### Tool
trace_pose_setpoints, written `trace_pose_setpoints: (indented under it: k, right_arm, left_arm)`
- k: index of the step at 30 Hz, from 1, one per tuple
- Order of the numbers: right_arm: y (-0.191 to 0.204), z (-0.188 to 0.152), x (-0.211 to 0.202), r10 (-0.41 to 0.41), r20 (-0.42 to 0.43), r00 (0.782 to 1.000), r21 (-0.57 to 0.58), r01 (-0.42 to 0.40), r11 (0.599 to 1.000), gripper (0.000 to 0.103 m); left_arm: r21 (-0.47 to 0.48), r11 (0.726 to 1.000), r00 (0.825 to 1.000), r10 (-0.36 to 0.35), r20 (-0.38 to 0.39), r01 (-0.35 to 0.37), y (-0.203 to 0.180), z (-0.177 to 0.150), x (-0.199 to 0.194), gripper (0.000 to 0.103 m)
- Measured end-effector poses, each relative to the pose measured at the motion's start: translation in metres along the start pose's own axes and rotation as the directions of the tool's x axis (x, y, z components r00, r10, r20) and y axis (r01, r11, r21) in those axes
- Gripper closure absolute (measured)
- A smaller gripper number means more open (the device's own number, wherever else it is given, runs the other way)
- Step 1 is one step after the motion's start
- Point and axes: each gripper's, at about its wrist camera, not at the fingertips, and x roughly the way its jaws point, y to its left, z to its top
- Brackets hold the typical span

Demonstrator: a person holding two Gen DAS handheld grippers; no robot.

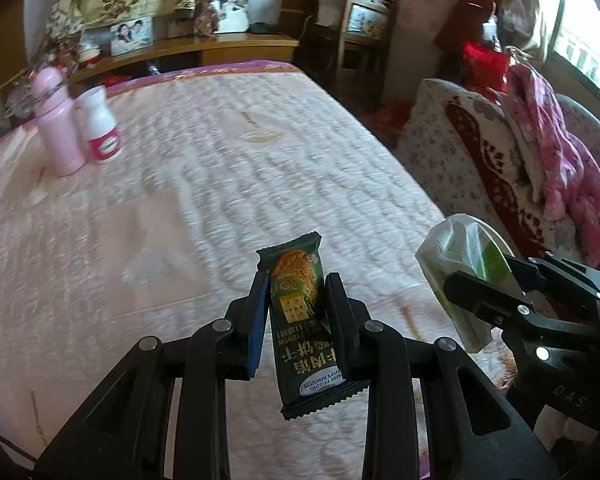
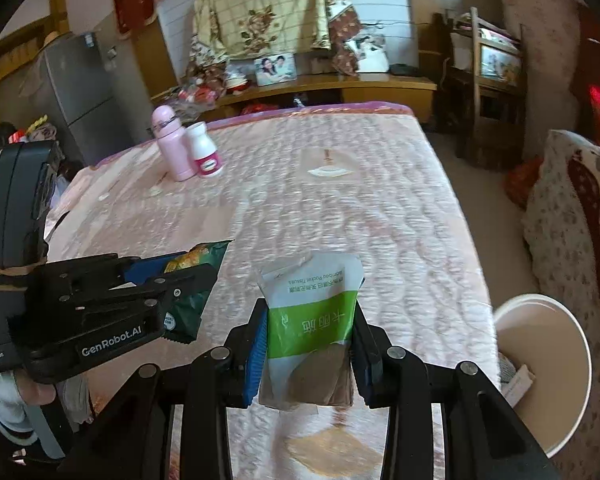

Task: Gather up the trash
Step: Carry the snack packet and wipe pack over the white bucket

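Observation:
My left gripper (image 1: 296,280) is shut on a dark green biscuit wrapper (image 1: 300,316) and holds it above the pink quilted bed (image 1: 220,168). My right gripper (image 2: 310,312) is shut on a white and green pocket tissue pack (image 2: 312,312), also above the bed. In the left wrist view the right gripper (image 1: 480,280) with the tissue pack (image 1: 456,264) is at the right. In the right wrist view the left gripper (image 2: 204,276) with the wrapper (image 2: 188,308) is at the left. A white round bin (image 2: 548,380) stands on the floor at the bed's right side, with some paper in it.
A pink bottle (image 1: 56,128) and a white bottle with a pink label (image 1: 102,128) stand at the bed's far left. A sofa with floral covers and pink clothing (image 1: 540,152) is at the right. A wooden shelf with a photo (image 2: 276,68) runs behind the bed.

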Motion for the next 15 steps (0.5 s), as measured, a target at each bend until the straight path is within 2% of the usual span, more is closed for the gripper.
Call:
trace_pose_setpoints:
  k: [15]
  right_arm:
    - [-0.077, -0.013, -0.042, -0.110, 0.021, 0.994, 0.115, 0.107, 0.988, 0.067]
  left_arm:
    - [0.112, 0.991, 0.997, -0.075, -0.012, 0.076, -0.085, 0.016, 0.022, 0.077]
